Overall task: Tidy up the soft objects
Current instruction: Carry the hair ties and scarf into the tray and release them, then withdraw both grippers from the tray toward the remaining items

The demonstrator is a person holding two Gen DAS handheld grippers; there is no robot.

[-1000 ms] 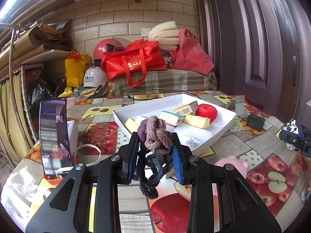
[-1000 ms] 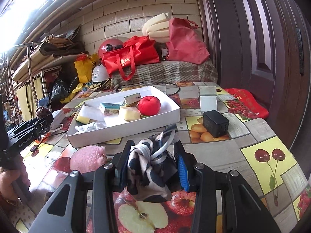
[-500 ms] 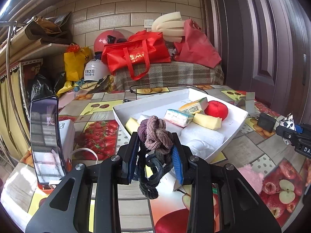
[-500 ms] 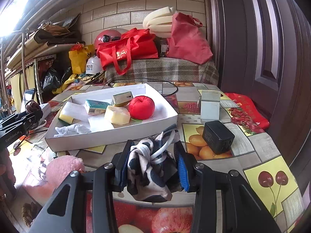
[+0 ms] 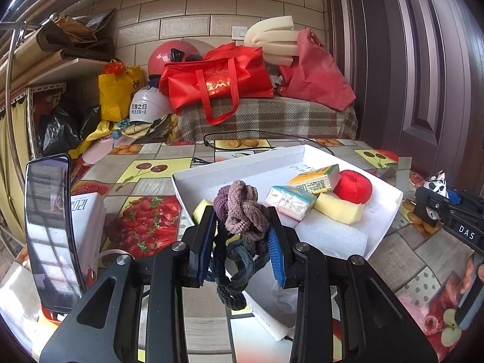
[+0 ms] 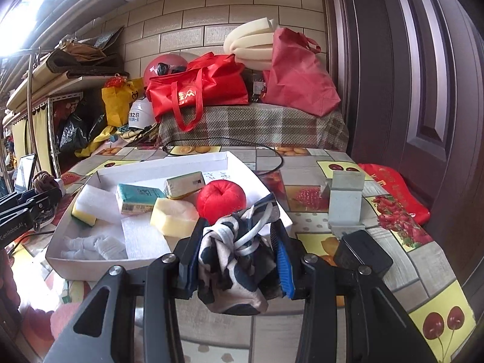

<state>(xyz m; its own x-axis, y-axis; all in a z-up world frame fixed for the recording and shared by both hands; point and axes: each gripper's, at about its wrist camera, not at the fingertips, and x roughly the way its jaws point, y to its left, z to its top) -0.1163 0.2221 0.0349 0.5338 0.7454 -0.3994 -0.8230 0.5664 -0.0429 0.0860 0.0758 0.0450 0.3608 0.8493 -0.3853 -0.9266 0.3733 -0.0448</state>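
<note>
My left gripper (image 5: pixel 242 242) is shut on a knotted bundle of hair ties (image 5: pixel 240 211), purple on top and dark below, held above the near left corner of the white tray (image 5: pixel 242 163). My right gripper (image 6: pixel 237 260) is shut on a black-and-white spotted cloth (image 6: pixel 233 263) at the tray's near right edge (image 6: pixel 90 267). The tray holds a red plush ball (image 6: pixel 220 201), yellow sponges (image 6: pixel 174 219), tissue packs (image 6: pixel 139 198), white foam and a crumpled white cloth (image 6: pixel 93 246). The right gripper also shows in the left wrist view (image 5: pixel 435 199).
A phone (image 5: pixel 50 230) stands on a white box at the left. A black charger (image 6: pixel 363 252) and a grey stand (image 6: pixel 345 202) sit right of the tray. A pink fluffy item (image 6: pixel 63 320) lies on the table. Bags and helmets pile behind the table.
Both grippers have moved forward toward the tray while holding their loads. The tray is nearer and larger in both views.
</note>
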